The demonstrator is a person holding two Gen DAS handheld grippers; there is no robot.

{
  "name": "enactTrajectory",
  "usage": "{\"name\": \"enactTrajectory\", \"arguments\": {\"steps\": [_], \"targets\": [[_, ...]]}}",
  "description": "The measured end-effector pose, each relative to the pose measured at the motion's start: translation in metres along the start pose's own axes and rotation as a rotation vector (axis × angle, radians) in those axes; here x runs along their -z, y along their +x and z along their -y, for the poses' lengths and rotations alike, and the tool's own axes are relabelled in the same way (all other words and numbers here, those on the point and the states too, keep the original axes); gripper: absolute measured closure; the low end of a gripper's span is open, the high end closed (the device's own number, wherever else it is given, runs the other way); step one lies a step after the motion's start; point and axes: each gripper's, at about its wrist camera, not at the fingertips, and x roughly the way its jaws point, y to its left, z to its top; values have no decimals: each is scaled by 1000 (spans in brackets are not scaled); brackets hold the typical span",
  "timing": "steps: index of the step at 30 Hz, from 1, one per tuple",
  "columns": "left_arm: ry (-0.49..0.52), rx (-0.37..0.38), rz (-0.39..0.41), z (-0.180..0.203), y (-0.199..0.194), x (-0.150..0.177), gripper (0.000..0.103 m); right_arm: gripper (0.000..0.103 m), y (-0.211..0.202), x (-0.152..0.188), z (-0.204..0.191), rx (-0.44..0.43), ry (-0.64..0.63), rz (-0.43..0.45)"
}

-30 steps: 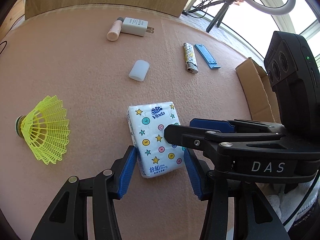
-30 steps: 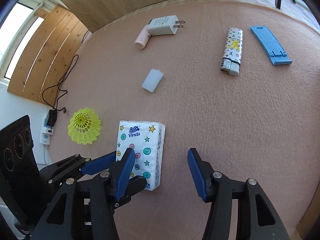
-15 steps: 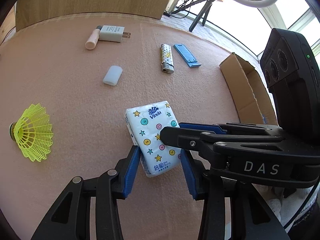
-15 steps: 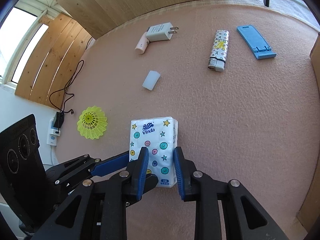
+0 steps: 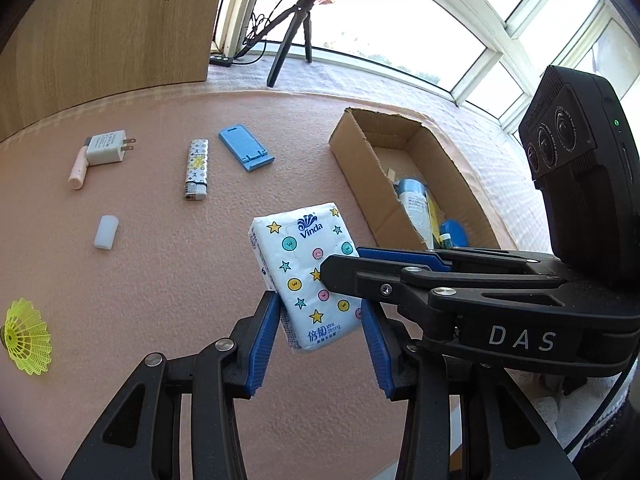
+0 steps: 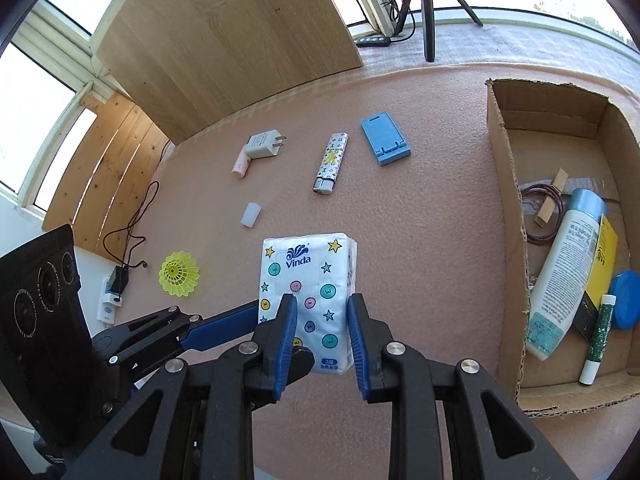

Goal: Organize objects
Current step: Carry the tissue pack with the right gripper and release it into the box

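1 pink mat point(image 5: 160, 280), wood panel point(image 6: 224, 40), windows point(image 5: 460, 40)

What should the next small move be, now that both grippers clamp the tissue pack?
Probably carry the Vinda tissue pack sideways over the open cardboard box. Both the left gripper and the right gripper pinch it, and the box already holds sorted items.

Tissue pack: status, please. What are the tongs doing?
Both tongs, left and right, shut on tissue pack, lifted off the mat. Cardboard box open beside it. Nothing in the way.
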Motion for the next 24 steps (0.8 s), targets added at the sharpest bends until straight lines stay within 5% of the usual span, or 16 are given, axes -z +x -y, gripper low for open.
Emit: {"name": "enactTrajectory", "arguments": {"steps": [13, 24], "targets": [[136, 107, -22, 99, 38, -28, 58, 79, -68, 14, 74, 94, 97, 118], [204, 136, -41, 143, 66, -40, 58, 79, -92, 20, 115, 129, 159, 157]]}}
